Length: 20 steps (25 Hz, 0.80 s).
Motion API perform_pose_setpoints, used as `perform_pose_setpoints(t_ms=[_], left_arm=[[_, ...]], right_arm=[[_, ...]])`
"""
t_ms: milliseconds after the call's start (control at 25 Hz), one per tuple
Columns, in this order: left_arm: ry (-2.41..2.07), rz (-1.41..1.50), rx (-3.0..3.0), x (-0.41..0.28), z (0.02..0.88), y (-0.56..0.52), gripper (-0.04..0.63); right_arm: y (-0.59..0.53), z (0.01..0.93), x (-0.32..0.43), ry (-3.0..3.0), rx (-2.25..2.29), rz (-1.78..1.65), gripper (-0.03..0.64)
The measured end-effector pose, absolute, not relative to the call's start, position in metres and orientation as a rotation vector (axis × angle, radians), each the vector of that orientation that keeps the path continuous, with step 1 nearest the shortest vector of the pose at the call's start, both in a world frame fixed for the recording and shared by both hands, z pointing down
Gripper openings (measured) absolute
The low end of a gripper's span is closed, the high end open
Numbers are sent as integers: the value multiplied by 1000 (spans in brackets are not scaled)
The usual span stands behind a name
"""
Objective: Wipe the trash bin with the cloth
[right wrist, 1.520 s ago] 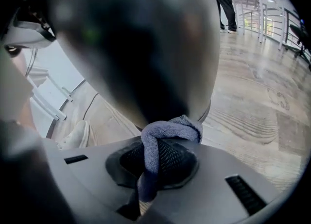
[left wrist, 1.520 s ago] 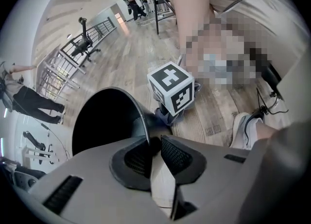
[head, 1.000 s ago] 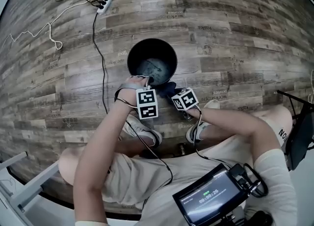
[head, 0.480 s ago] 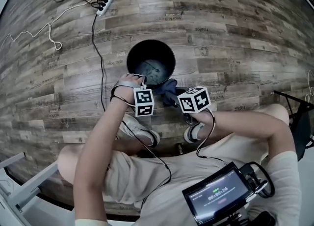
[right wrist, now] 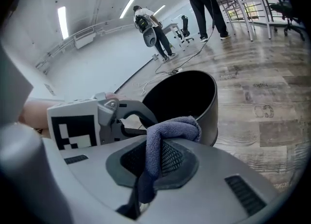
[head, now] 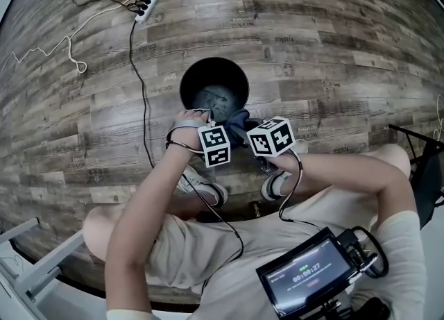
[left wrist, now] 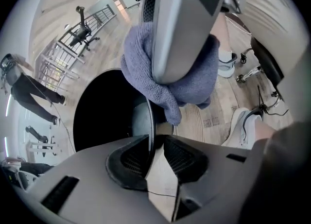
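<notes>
Round black plastic trash bin (head: 196, 77): interior base dull grey. Knitted blue-grey cloth (left wrist: 192, 92) (one shade throughout). Wood-plank floor (head: 333, 48): weathered grey-brown, streaked grain. Slim white power strip (head: 144, 4) on black cable (head: 141, 82).

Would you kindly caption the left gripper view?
Left gripper, fingers just closed on the trash bin rim; right gripper holds the cloth above.

Left gripper (left wrist: 155, 145) points steeply down at the end of an outstretched left forearm (head: 142, 200). Its jaws have just been closing and pinch the trash bin (left wrist: 149, 121) at its rim. Right gripper (right wrist: 154, 164), just beside it, slants downward with jaws clamped on the cloth (right wrist: 167, 128). Right forearm (head: 347, 173) is bent inward.
</notes>
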State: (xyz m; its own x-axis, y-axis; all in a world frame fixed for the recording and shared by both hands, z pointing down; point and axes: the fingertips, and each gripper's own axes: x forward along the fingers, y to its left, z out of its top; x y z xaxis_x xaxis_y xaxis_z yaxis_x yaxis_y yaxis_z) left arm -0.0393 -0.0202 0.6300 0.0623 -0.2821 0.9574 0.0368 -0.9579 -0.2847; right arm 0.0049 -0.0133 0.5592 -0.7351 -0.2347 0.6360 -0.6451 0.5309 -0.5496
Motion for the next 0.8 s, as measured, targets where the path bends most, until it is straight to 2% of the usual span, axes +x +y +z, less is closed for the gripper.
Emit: perform_pose_setpoints(t_ms=[360,800], left_arm=[[245,-1899,-2137,-32,626,-25,95],[251,-1830,-2201,-24,624,-26,75]], right_arm=[[-28,616,8,-2219,715,1050,25],[-34,733,6,-2126,671,910,25]])
